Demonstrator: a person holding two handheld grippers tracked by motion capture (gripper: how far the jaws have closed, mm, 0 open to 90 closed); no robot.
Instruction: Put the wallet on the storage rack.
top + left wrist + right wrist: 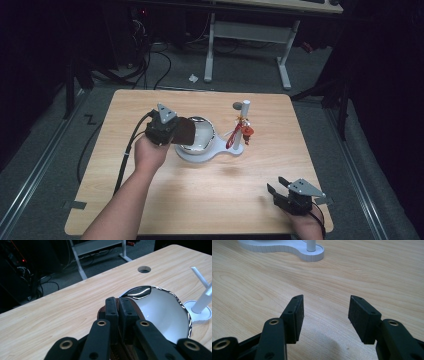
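Left gripper view: left gripper (119, 305) fingers pinch unlabelled bowl (162, 312) rim; right gripper (325, 315) fingers spread.

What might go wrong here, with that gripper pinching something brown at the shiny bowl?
The left gripper pinches a thin brown piece by its edge at the bowl; such a narrow hold might slip. The bowl sits on a white stand, so a push could tip it. The red item hanging on the post nearby might get knocked.
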